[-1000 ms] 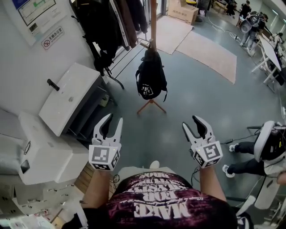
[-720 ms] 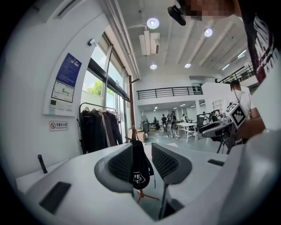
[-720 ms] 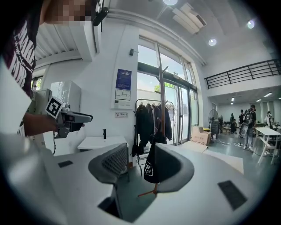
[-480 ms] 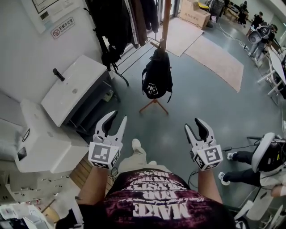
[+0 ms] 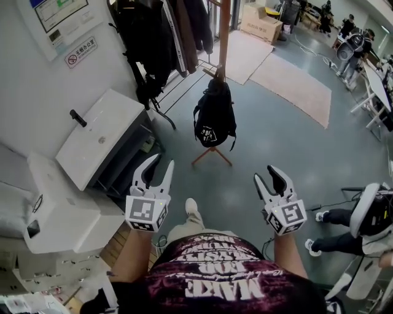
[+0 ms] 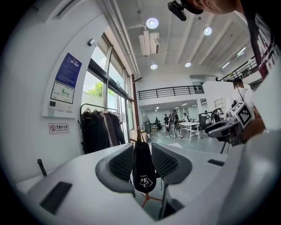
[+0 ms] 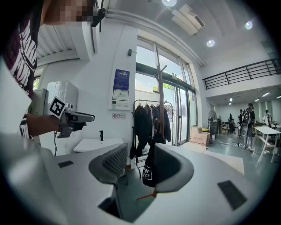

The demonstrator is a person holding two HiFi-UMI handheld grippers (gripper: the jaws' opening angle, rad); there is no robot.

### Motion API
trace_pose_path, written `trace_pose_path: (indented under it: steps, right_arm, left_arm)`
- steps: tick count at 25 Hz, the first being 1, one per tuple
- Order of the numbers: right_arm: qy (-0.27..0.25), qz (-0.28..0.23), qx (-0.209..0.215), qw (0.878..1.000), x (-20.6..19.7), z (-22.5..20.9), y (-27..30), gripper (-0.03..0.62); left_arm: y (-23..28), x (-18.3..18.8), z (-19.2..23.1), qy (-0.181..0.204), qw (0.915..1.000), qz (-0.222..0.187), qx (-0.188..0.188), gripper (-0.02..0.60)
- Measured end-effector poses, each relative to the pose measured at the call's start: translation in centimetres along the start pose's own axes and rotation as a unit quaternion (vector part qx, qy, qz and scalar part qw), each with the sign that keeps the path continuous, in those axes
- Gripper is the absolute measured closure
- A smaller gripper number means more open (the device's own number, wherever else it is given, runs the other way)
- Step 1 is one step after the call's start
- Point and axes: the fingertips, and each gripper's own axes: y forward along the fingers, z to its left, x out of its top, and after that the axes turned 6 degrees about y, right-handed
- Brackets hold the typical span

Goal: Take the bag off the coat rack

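Note:
A black bag (image 5: 214, 118) with a white logo hangs from a hook on the wooden coat rack (image 5: 224, 34), whose tripod feet (image 5: 211, 156) stand on the grey floor. The bag (image 6: 143, 169) appears far off between the jaws in the left gripper view, and partly behind the right jaw as bag (image 7: 149, 169) in the right gripper view. My left gripper (image 5: 155, 169) and right gripper (image 5: 268, 178) are both open and empty, held level in front of me, well short of the bag.
A clothes rail with dark coats (image 5: 161, 30) stands left of the rack. A white sink cabinet (image 5: 98, 135) and white appliance (image 5: 52, 202) line the left wall. Rugs (image 5: 288, 76), a cardboard box (image 5: 263, 18) and people at desks lie beyond. A seated person's legs (image 5: 334, 214) are at right.
The view has shifted slightly: the bag and rack sit a little lower and nearer the centre. My foot has stepped forward. Both grippers stay open at about the same place.

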Motion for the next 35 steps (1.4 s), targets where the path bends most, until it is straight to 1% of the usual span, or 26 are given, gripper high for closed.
trace_pose_path:
  steps: [3, 13, 19, 25, 27, 31, 35]
  right_arm:
    - [-0.002, 0.0, 0.005, 1.0, 0.5, -0.3, 1.8, 0.405]
    - [-0.007, 0.01, 0.001, 1.0, 1.8, -2.3, 7.8, 0.405]
    - [-0.011, 0.017, -0.006, 1.0, 2.9, -3.5, 11.2, 0.405]
    - [-0.009, 0.016, -0.019, 1.0, 3.9, -4.5, 14.0, 0.405]
    - [-0.01, 0.016, -0.023, 1.0, 4.2, -4.4, 15.1, 0.405]
    - [-0.013, 0.017, -0.031, 0.999, 5.0, -4.5, 17.3, 0.405]
    - [-0.007, 0.015, -0.046, 0.999, 5.6, -4.9, 18.9, 0.405]
  left_arm:
    - [1.7, -0.2, 1.4, -0.007, 1.0, 0.001, 0.006, 0.454]
    - [7.6, 0.3, 3.7, -0.014, 0.9996, -0.019, -0.018, 0.454]
    - [11.1, -0.7, 5.9, -0.027, 0.9995, -0.005, -0.017, 0.454]
    - [14.1, -0.5, 8.0, -0.026, 0.9992, -0.009, -0.029, 0.454]
    - [15.0, -0.4, 8.9, -0.029, 0.9989, -0.013, -0.036, 0.454]
    - [16.7, 0.4, 10.1, -0.031, 0.9967, -0.042, -0.063, 0.454]
    - [18.6, 0.3, 11.4, -0.022, 0.9958, -0.045, -0.078, 0.454]
